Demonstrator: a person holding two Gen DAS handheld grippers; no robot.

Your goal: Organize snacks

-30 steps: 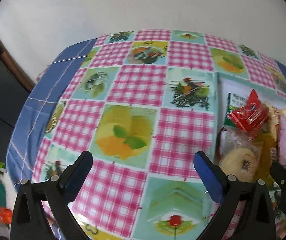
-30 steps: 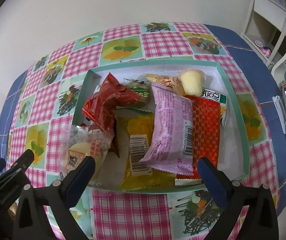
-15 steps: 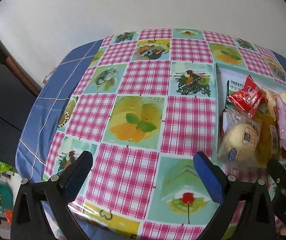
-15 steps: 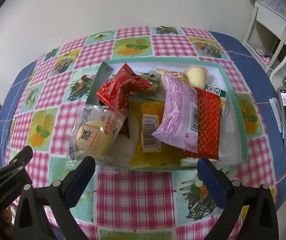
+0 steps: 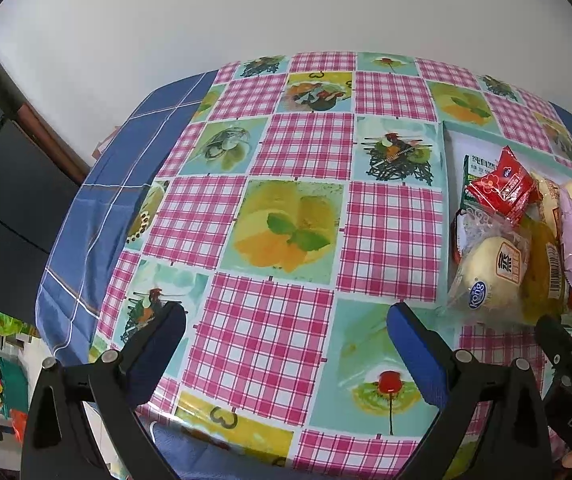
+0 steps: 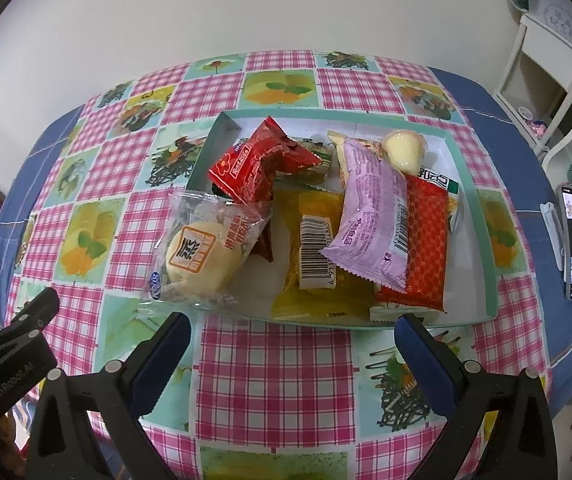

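Here crinkly foil snack packets (image 6: 370, 220) fill a rectangular tray (image 6: 482, 216)

- Left gripper (image 5: 286, 344): two black angular arms, each a triangulated frame with cut-out openings.
- Left gripper fingers (image 5: 416, 356): flat pads in dark blue, set on the inner faces of the black arms.
- Silver round screw heads at the joints, two showing on each arm.
- Right gripper (image 6: 292, 354): same build, with a black frame, blue pads and silver screws at the pivots.
- Seen from the left wrist camera, the right gripper's black body carries pale lettering, partly readable as "DAS".
- Seen from the right wrist camera, the left gripper's black body bears pale printed lettering, too blurred to read fully.
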